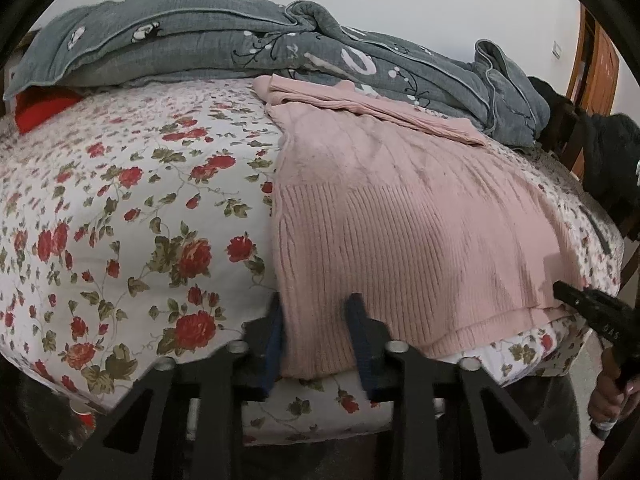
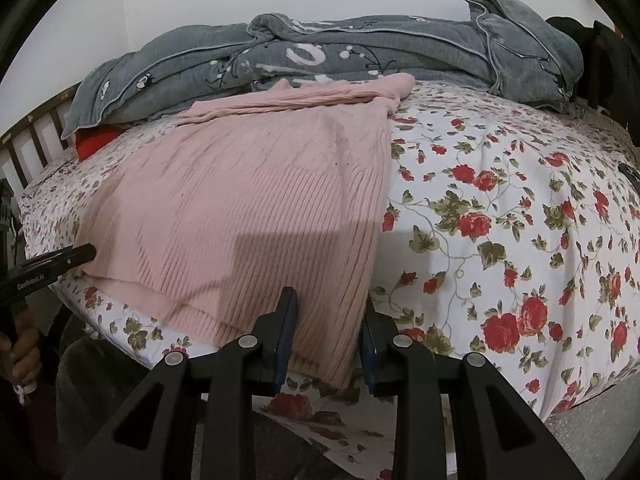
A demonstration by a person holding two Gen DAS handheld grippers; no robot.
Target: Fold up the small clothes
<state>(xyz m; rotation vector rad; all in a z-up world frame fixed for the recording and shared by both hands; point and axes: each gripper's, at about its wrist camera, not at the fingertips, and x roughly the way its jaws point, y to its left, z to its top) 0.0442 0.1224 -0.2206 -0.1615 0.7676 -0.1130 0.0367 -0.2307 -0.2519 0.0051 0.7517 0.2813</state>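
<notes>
A pink ribbed sweater [image 1: 400, 216] [image 2: 248, 208] lies flat on the flowered bed, its sleeves folded across the top. My left gripper [image 1: 316, 320] sits at the hem's left corner, jaws narrow and pinching the knit between the blue pads. In the right wrist view its tip [image 2: 80, 256] touches that same corner. My right gripper [image 2: 328, 316] straddles the hem's right corner. The fabric lies flat between its fingers, and the pads do not squeeze it. In the left wrist view its black finger [image 1: 572, 296] rests at the sweater's right edge.
A grey quilt [image 1: 260, 48] [image 2: 340, 56] is heaped along the far side of the bed, with something red [image 1: 40, 112] under it. The flowered sheet [image 1: 120, 220] [image 2: 520, 220] spreads on both sides. A wooden door [image 1: 596, 80] stands far right. A hand [image 2: 24, 356] grips the other handle.
</notes>
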